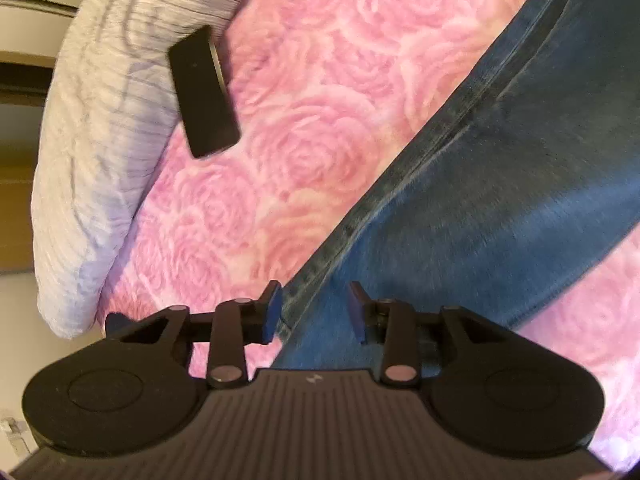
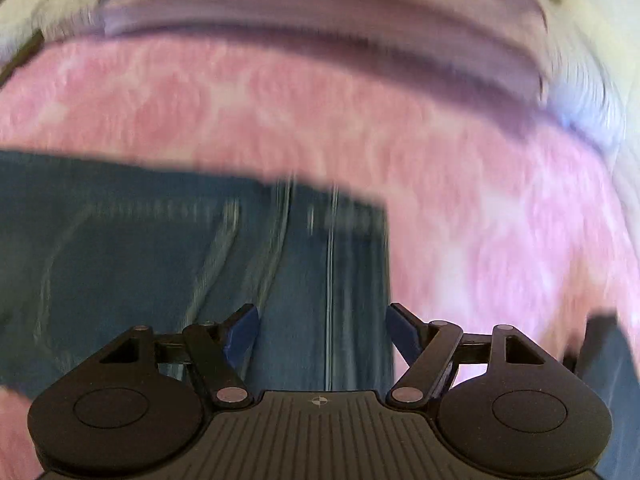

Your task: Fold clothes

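Both grippers hang over blue jeans (image 1: 500, 208) spread on the rose-print blanket (image 1: 304, 128), so to fold cleanly each should pinch an edge seam squarely: left gripper (image 1: 316, 312) partly open and empty above the leg seam, right gripper (image 2: 322, 336) wide open, empty.

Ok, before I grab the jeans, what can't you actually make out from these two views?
- Jeans: left wrist view shows only one diagonal stretch; both ends run off the frame.
- Waistband area of the jeans: right wrist view is motion-blurred, so seams and pockets smear.
- Black slab on the blanket: flat and dark, unidentifiable.
- Fabric beneath the left claw and right claw: hidden by claw bodies.
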The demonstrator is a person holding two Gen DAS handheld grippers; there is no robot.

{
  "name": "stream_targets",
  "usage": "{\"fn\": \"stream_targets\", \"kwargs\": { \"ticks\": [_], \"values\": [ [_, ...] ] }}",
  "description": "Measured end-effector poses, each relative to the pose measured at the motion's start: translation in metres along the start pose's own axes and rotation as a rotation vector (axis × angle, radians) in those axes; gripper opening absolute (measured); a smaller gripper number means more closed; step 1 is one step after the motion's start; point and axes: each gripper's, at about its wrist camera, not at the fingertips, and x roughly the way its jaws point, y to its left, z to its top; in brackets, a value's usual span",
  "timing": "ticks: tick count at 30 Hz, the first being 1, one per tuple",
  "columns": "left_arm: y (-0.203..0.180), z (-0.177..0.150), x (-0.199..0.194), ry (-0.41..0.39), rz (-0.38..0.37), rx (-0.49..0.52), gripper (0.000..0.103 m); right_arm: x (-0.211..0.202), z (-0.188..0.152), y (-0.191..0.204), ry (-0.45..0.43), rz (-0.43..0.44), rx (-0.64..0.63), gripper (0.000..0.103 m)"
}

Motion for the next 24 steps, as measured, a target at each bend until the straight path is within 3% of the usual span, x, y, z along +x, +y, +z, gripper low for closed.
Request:
{"fn": "stream_targets", "kwargs": {
  "ticks": [5,10,13,19,21,22,23,24],
  "values": [
    [0.017,-0.041,-0.030,-0.040,-0.009,-0.081,0.041,-0.029,-0.008,0.023,-0.069,0.008,0.012,0.074],
    [0.029,-0.093,-0.032,-0.044,-0.069,-0.177,0.049,-0.060,-0.009,0.083,-0.123,0.084,-0.047,0.074],
    [0.037,-0.126,-0.021,-0.063,-0.142,-0.259,0.063,-0.073,-0.009,0.136,-0.131,0.129,-0.086,0.074],
    [0.055,-0.175,0.037,-0.125,-0.340,-0.385,0.064,-0.093,-0.006,0.252,-0.143,0.163,-0.171,0.074],
    [0.064,-0.178,0.056,-0.169,-0.456,-0.417,0.061,-0.097,-0.007,0.289,-0.135,0.138,-0.190,0.074],
    [0.069,-0.179,0.066,-0.189,-0.519,-0.432,0.046,-0.097,-0.009,0.307,-0.128,0.127,-0.189,0.074],
    [0.074,-0.180,0.075,-0.205,-0.578,-0.440,0.019,-0.095,-0.010,0.324,-0.114,0.121,-0.175,0.074],
    [0.079,-0.180,0.080,-0.214,-0.615,-0.418,0.006,-0.092,-0.011,0.340,-0.096,0.117,-0.159,0.074]
  ]
}}
